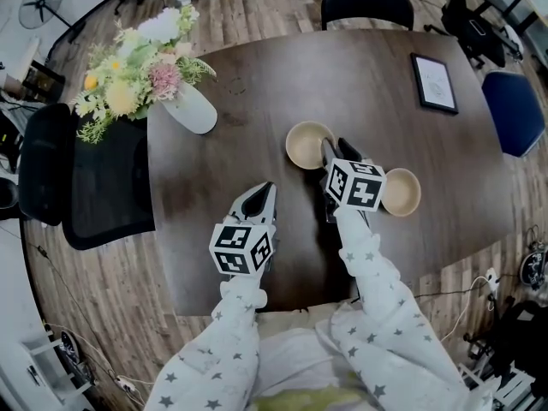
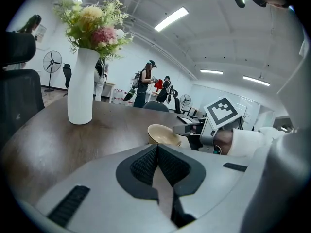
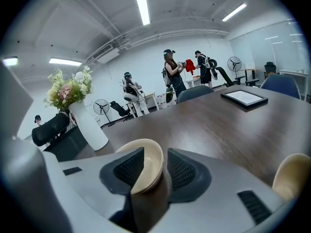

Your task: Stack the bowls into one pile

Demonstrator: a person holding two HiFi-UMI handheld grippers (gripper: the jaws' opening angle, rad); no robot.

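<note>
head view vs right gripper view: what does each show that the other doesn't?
Head view only: the left gripper, the star-print sleeves and the table in full outline.
Right gripper view only: the right gripper jaws standing apart around the near bowl's wall without pinching it, plus people and ceiling lights behind.
Both: the near bowl, the second bowl, the white vase of flowers and the framed picture.

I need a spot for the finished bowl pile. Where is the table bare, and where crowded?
Bare: the dark wooden table's far strip between the white flower vase and the black-framed picture. Crowded: mid-table, where the right gripper straddles one tan bowl's rim with the second tan bowl beside it.
</note>
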